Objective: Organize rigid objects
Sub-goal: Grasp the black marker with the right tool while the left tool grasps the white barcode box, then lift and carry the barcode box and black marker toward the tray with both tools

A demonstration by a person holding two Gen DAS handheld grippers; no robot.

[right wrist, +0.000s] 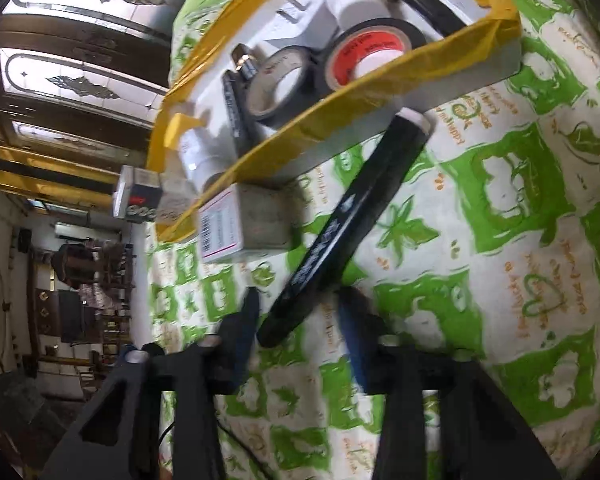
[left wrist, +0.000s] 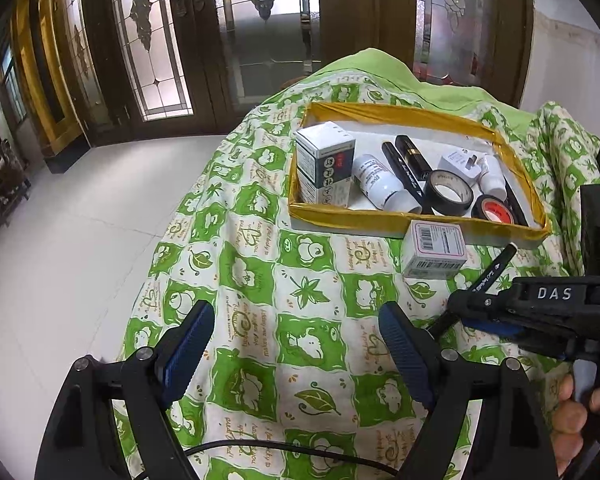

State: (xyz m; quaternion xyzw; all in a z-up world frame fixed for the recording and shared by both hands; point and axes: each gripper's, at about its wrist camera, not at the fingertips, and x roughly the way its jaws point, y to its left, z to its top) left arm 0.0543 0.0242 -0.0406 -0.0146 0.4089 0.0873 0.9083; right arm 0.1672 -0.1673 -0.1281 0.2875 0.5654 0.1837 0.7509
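Pen (right wrist: pixel 342 226), black and white-capped, lies slantwise on the green-checked cloth (right wrist: pixel 500 240), its near end between the fingers of the right gripper (right wrist: pixel 300 320), which appear clamped on it (blur softens the contact). Its long axis runs straight ahead of that claw, cap touching the yellow-rimmed tray (right wrist: pixel 340 112). Left gripper (left wrist: pixel 296 344), jaws wide and holding nothing, hovers beside, farther away. 1 small box (left wrist: pixel 434 250) sits just outside the tray.

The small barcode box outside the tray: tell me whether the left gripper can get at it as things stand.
Probably yes. The left gripper is open and empty, and only bare cloth lies between it and the small barcode box. The right gripper, at the black marker, crowds its right side.
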